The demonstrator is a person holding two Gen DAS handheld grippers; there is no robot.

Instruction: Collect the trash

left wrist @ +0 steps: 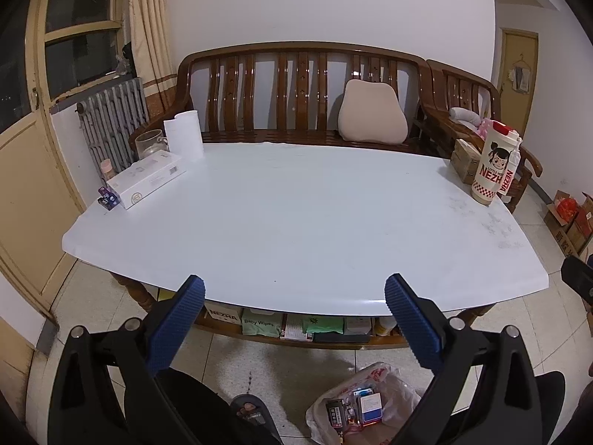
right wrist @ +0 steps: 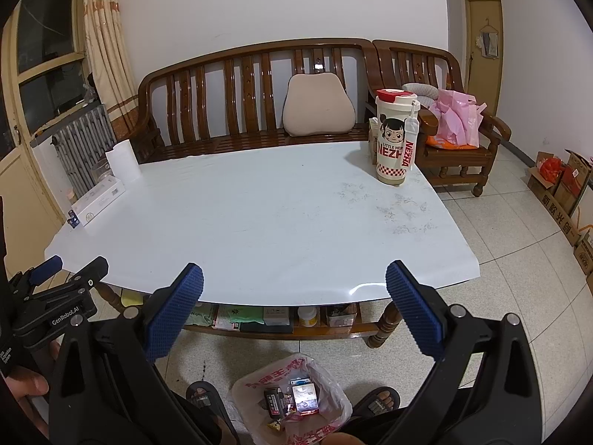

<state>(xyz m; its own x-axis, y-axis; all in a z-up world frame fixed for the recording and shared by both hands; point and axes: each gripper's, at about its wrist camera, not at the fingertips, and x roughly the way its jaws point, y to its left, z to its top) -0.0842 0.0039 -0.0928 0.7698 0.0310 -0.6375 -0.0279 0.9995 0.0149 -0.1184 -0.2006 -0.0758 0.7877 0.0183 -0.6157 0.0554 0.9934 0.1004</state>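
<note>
You held both claws released and empty above the near edge of the white table (left wrist: 296, 222): your left claw (left wrist: 294, 293) and your right claw (right wrist: 294, 282) each had their blue pads spread wide with nothing between them. The plastic trash bag (right wrist: 296, 371) sat open on the tiled floor between your sandalled feet, just in front of the table, with small packets and boxes inside it. On the table stood a Nezha tumbler (right wrist: 396, 137) at the far right, and a paper roll (left wrist: 184, 134) and a white box (left wrist: 148, 179) at the far left.
</note>
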